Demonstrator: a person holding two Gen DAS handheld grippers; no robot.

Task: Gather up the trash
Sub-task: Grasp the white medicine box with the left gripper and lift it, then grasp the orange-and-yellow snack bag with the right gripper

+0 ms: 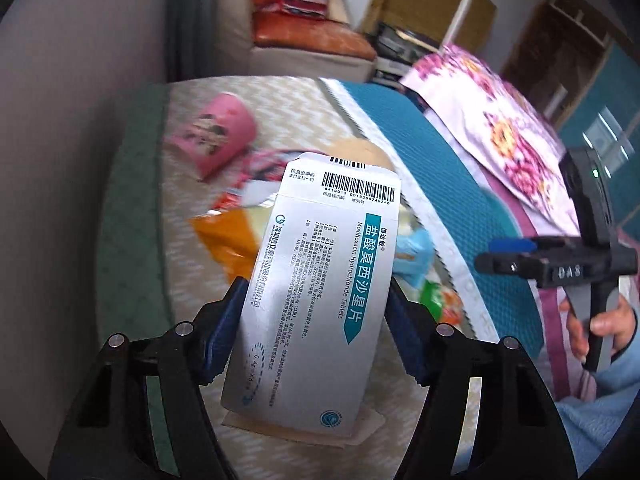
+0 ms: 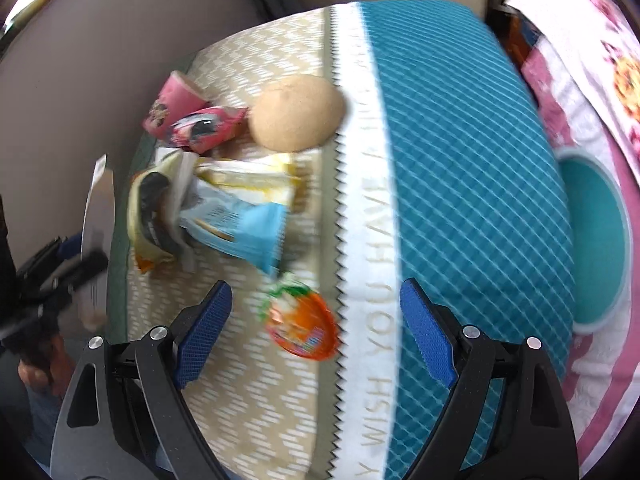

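Note:
My left gripper (image 1: 316, 292) is shut on a white and silver medicine box (image 1: 316, 280), its blue pads pressing both long sides, and the box hangs above the cushion. Trash lies below on the beige zigzag cushion (image 2: 248, 400): a pink paper cup (image 2: 172, 108), a pink wrapper (image 2: 208, 126), a yellow-white wrapper (image 2: 248, 176), a light blue wrapper (image 2: 244, 232) and a round orange wrapper (image 2: 300, 328). My right gripper (image 2: 316, 292) is open just above the orange wrapper, holding nothing. In the right wrist view the left gripper (image 2: 60, 276) and the medicine box (image 2: 98, 208) show at the left edge.
A tan round object (image 2: 298, 112) sits beside the pink wrapper. The cushion's teal quilted part (image 2: 460, 160) lies to the right, with a pink floral blanket (image 2: 580, 60) beyond. A beige sofa (image 1: 304, 40) with a red bag stands at the back. A hand (image 1: 600, 328) holds the right gripper.

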